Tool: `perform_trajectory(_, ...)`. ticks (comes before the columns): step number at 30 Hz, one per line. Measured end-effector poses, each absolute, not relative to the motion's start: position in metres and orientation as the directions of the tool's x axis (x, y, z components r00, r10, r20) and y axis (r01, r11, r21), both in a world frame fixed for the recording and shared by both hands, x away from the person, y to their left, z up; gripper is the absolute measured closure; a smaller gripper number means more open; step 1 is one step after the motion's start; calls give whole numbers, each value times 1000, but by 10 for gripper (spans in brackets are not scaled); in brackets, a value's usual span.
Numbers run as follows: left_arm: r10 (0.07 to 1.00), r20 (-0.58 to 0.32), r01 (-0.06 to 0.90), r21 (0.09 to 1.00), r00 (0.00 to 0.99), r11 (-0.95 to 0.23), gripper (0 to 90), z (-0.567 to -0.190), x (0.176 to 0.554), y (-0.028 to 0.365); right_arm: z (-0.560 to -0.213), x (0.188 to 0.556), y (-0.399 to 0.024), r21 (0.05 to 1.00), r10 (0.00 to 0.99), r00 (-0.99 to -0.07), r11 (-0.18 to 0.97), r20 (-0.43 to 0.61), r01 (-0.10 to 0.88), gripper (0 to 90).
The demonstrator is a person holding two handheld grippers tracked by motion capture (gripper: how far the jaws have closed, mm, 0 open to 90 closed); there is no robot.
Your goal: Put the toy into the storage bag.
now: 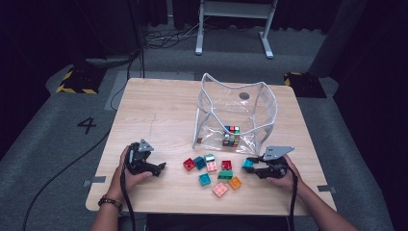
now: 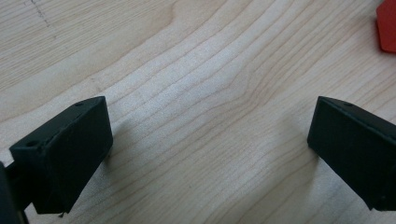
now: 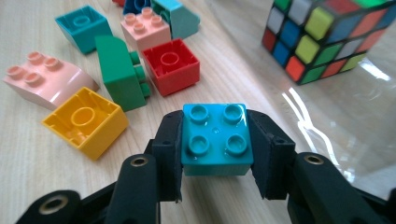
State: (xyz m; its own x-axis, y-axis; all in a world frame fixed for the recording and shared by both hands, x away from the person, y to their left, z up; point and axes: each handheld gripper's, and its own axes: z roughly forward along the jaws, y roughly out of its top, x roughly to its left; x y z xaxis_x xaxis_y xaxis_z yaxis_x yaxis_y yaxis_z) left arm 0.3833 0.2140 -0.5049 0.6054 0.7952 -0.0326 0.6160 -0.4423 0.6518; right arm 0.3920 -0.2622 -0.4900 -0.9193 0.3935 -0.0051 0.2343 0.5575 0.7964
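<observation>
A teal four-stud brick (image 3: 216, 137) sits between the black jaws of my right gripper (image 3: 216, 149), studs up, with both pads pressed on its sides. In the high view this brick (image 1: 248, 163) is at the tip of the right gripper (image 1: 251, 165), just right of the brick pile. My left gripper (image 1: 161, 167) rests low over the table to the left of the pile. In the left gripper view its jaws (image 2: 210, 140) stand wide apart with bare wood between them.
Several loose bricks lie mid-table: a red one (image 3: 171, 65), a green one (image 3: 119, 72), a yellow one (image 3: 86, 121), pink ones (image 3: 44, 81). A clear plastic bag (image 1: 262, 103) stands behind them with a colour cube (image 1: 231, 135) inside.
</observation>
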Motion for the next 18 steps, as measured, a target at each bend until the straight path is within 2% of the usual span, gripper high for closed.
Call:
perform_trajectory(10, 795, -31, 615, 652, 606, -443, 3, -505, 383, 214, -461, 386, -294, 852, 428, -904, 479, -15, 213, 594)
perform_trajectory(18, 795, -32, 616, 652, 606, -443, 3, -505, 383, 214, -438, 386, -310, 867, 440, -897, 464, -46, 183, 594)
